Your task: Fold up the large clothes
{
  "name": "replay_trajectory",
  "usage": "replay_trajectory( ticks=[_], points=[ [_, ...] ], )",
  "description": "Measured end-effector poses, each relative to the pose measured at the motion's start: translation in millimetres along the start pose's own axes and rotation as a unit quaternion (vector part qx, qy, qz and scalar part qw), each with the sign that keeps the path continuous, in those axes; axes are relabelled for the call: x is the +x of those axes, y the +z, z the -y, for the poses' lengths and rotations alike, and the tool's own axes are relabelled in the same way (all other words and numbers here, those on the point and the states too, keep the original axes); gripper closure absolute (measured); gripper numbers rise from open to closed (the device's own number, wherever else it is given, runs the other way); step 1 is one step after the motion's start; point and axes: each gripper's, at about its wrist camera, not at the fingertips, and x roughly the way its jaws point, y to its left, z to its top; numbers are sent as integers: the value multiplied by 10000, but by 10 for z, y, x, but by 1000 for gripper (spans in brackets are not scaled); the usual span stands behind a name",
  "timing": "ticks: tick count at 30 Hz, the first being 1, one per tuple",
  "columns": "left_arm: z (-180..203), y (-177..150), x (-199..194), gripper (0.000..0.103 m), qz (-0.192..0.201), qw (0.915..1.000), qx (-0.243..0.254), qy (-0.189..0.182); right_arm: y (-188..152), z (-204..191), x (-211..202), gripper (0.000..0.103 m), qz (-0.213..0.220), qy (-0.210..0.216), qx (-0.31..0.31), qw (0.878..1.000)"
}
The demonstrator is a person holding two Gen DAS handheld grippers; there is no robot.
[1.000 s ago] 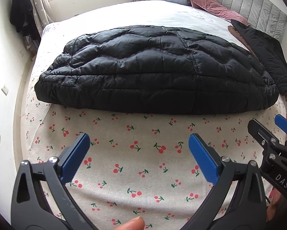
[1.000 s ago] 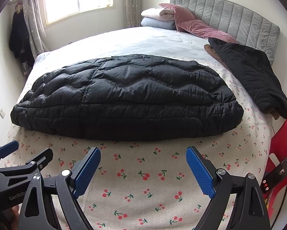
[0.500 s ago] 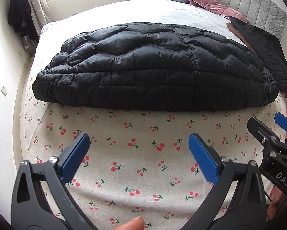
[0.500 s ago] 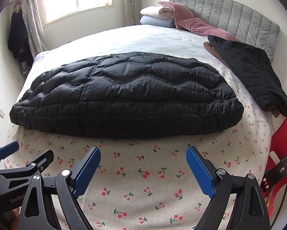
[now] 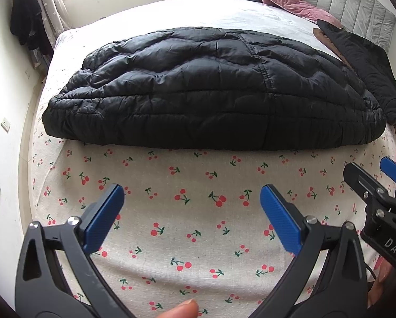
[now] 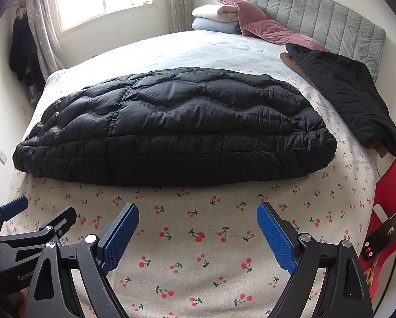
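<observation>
A large black quilted puffer coat [image 5: 213,90] lies flat across the bed, also in the right wrist view [image 6: 171,129]. Its hem faces me. My left gripper [image 5: 192,204] is open and empty, above the cherry-print sheet [image 5: 198,238], short of the hem. My right gripper [image 6: 198,222] is open and empty, likewise short of the hem. The right gripper also shows at the right edge of the left wrist view [image 5: 372,182], and the left gripper at the left edge of the right wrist view [image 6: 39,212].
A second black garment [image 6: 343,92] lies at the bed's right side by the grey headboard [image 6: 317,8]. Folded blankets and a pink pillow [image 6: 229,16] sit at the head. A red chair with a phone [image 6: 386,233] stands right. Dark clothes [image 6: 23,50] hang left.
Both grippers have moved forward, closer to the coat's hem; the coat looks larger and nearer in both views. Both stay open. The coat has not moved.
</observation>
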Motion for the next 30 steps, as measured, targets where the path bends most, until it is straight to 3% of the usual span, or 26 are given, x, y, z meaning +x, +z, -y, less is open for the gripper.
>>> replay_trajectory(
  ticks=[30],
  points=[
    [-30, 13, 63, 1, -135, 9999, -93, 18, 2, 4, 70, 11, -142, 17, 133, 9998]
  ],
)
